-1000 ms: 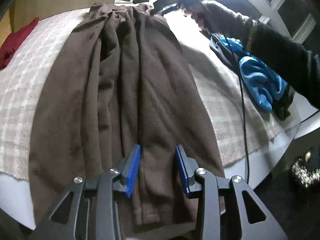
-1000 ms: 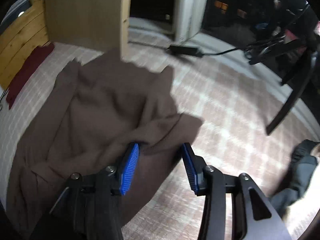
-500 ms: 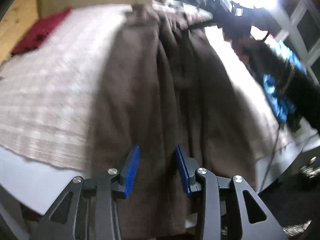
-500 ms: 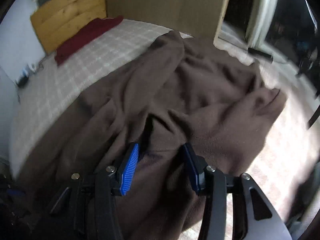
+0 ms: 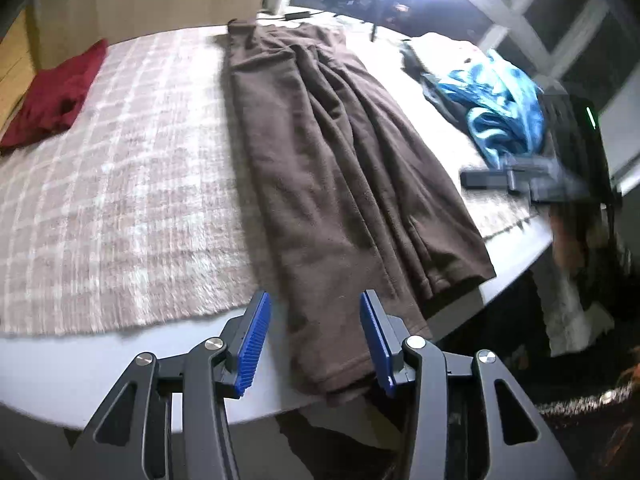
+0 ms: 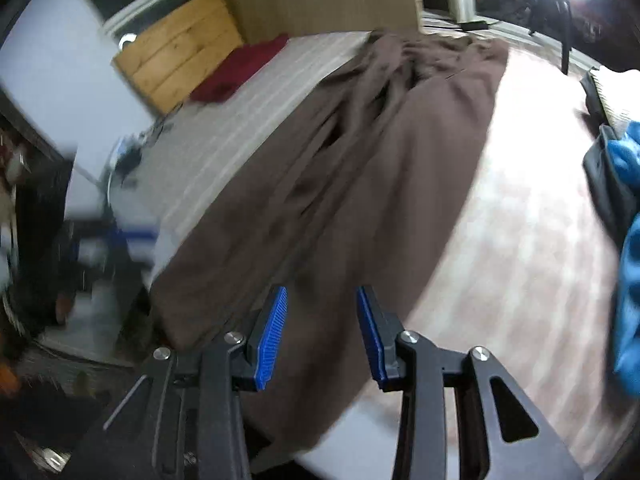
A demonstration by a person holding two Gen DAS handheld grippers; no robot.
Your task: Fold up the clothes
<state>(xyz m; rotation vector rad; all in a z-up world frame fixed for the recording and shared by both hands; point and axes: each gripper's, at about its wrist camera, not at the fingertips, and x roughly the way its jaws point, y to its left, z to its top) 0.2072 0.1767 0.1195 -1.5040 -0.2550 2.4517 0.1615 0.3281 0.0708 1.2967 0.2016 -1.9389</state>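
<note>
1. Left wrist view: my left gripper [image 5: 314,338] is spread, holding nothing, its pads either side of the near hem of the brown garment [image 5: 340,152]. The garment lies lengthwise down the bed [image 5: 120,184], hem over the near edge. Left of the garment I see a red cloth [image 5: 56,92]; right of it, a blue cloth [image 5: 496,108].

2. Right wrist view: my right gripper [image 6: 322,334] is spread too, empty, over the garment's [image 6: 360,184] near end. Blur hides finer detail.

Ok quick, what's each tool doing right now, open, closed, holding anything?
Left tool: open, holding nothing, over the brown garment.
Right tool: open, holding nothing.
</note>
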